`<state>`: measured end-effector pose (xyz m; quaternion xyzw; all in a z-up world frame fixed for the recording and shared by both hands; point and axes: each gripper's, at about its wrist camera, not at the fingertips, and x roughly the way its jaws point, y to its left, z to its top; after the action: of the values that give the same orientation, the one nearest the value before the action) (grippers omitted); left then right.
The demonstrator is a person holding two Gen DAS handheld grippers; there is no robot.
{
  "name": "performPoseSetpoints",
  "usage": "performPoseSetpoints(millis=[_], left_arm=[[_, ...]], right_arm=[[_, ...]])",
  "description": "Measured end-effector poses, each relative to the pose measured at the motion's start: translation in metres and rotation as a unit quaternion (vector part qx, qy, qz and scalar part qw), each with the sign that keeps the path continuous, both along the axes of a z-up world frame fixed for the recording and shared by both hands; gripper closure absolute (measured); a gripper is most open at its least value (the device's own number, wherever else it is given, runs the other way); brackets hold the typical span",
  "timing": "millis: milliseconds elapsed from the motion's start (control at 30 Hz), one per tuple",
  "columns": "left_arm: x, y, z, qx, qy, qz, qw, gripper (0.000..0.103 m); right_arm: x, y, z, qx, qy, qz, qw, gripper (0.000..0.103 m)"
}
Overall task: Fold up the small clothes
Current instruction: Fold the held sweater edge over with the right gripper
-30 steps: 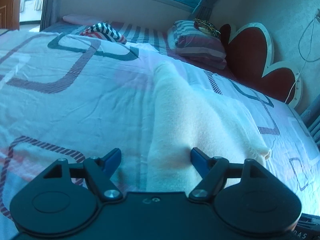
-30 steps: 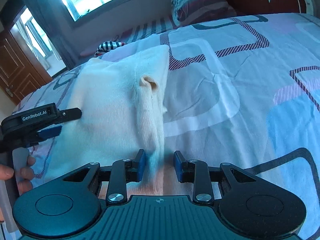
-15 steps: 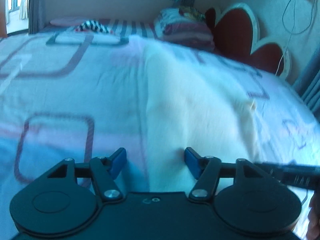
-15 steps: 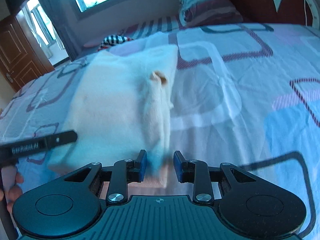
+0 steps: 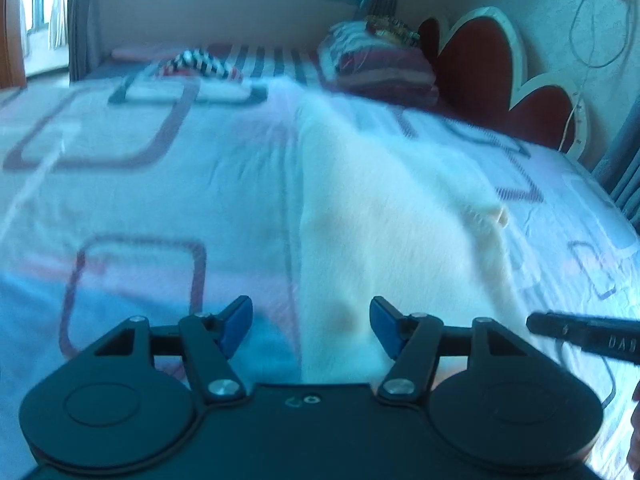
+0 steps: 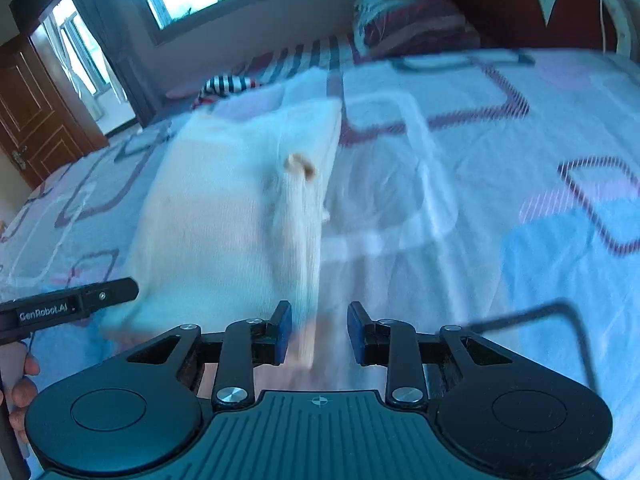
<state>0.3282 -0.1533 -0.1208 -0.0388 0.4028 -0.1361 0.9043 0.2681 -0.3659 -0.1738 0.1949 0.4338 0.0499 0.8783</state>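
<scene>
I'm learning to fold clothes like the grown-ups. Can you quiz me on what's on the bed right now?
1. True or false: the cream garment lies on the patterned bedsheet.
2. Which gripper has the garment's near edge between its open fingers: A left gripper, B right gripper, C both?
3. Fill in: the striped cloth lies at the bed's ___ end, near the window.

Key: 1 true; 2 C; 3 far.

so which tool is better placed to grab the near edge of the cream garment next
Left, probably. The left tool is wide open with the cream garment's near left edge between its fingers. The right tool has a narrower gap, with only the garment's right border strip in it.
</scene>
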Motion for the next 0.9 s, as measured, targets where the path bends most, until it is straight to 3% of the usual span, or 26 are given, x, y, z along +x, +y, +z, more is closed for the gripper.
performPoseSetpoints(millis=[233,467,733,900], left_arm=[[0.028,-0.018,0.032,-0.014,-0.042,-0.017,0.9989,0.044],[0.066,-0.044,0.036,-0.002,-0.054,-0.031,0.9981,0.050],[0.100,-0.050,-0.002,0.020,-0.015,-0.020,0.9995,0.050],[0.110,-0.028,-0.022,-0.035,0.023,-0.006,0.9991,0.047]], right_arm=[[0.036,-0.013,0.038,-0.011,-0.070,-0.027,0.997,0.073],[0.091,0.001,0.056,-0.017,-0.099,-0.003,0.995,0.073],[0.135,0.013,0.018,-0.011,-0.062,0.003,0.998,0.073],[0.140,0.009,-0.021,-0.021,-0.025,0.004,0.999,0.073]])
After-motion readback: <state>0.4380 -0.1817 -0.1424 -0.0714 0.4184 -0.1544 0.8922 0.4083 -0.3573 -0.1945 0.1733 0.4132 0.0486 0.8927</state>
